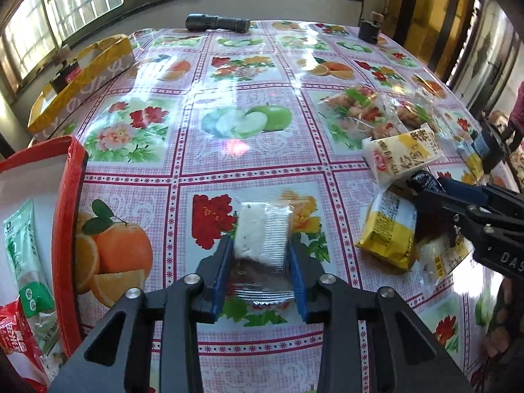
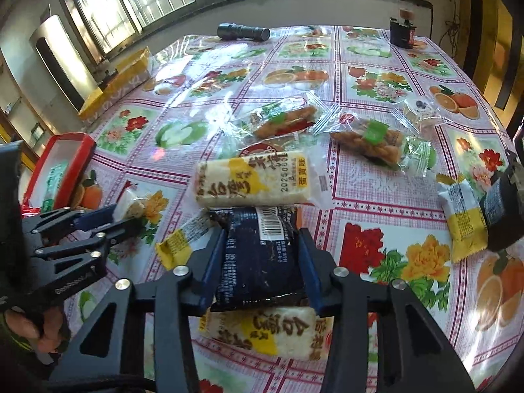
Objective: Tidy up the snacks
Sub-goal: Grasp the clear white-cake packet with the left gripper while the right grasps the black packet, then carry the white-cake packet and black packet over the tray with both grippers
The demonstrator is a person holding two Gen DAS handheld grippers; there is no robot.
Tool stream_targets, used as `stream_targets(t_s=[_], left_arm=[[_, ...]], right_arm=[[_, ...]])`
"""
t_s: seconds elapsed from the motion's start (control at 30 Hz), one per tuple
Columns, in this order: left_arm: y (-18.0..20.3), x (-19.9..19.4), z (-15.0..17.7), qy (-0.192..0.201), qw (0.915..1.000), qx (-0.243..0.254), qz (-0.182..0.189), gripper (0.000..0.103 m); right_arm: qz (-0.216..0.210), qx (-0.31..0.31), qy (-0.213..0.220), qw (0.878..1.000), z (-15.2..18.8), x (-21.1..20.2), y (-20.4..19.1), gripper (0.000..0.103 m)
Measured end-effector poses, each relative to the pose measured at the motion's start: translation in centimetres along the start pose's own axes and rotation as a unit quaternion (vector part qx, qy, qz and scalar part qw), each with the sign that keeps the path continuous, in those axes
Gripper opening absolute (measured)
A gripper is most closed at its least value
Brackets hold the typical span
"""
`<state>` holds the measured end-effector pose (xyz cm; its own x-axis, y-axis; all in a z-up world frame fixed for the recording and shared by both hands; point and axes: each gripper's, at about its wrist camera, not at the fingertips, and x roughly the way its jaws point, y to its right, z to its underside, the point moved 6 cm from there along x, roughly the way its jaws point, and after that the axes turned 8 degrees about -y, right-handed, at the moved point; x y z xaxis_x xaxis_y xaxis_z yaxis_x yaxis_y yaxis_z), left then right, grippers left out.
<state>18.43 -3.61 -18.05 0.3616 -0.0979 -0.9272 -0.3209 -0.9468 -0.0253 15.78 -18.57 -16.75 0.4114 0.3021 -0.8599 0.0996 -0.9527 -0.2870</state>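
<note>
1. Sunlight from the barred windows is falling on a table covered with a shiny oilcloth (image 1: pixel 255 170) printed with fruit and flowers; a black flashlight (image 1: pixel 216 22) is lying at its far edge and a small dark jar (image 2: pixel 402 32) is standing at the far right corner.

2. I judge the sorting is only at its beginning, because most snacks are lying loose on the cloth and not yet in any box.

3. The left gripper (image 1: pixel 262 252) is clamping its blue jaws on a small white bar in a silver wrapper (image 1: pixel 262 235), which is resting on the cloth in the middle of the near side.

4. The right gripper (image 2: pixel 263 262) is pressing its jaws on both sides of a dark blue packet (image 2: pixel 262 258), which is lying on top of a yellow-and-white rice cracker pack (image 2: pixel 262 337).

5. Waiting loose on the cloth are another rice cracker pack (image 2: pixel 255 180) just beyond the blue packet, two clear bags of fried pastry (image 2: pixel 285 119) (image 2: pixel 370 140), a small clear-wrapped sweet (image 2: pixel 421 109) and a yellow-edged pack (image 2: pixel 465 216) at the right.

6. The red-rimmed box (image 1: pixel 70 196) at the near left is holding a green-and-white sachet (image 1: pixel 24 249) and a red packet (image 1: pixel 16 334); the rest of its floor is showing white.

7. The yellow-rimmed box (image 1: pixel 82 75) is standing further back on the left; something dark is lying inside, but I cannot tell what it is.
</note>
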Motion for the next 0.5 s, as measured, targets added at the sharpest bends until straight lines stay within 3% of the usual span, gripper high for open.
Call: stream_targets(t_s=[0.27,0.5], left_arm=[[-0.5,-3.9,1.2,0.034,0.9991,-0.024,0.006,0.031],[-1.6,-7.3,2.8,0.062,0.9968,-0.047,-0.018,0.031]], right_arm=[[-0.068,0.042,0.039,0.996,2.2,-4.6,-0.6,0.044],[-0.105,0.047,0.07,0.991,3.5,-7.9,-2.4,0.044]])
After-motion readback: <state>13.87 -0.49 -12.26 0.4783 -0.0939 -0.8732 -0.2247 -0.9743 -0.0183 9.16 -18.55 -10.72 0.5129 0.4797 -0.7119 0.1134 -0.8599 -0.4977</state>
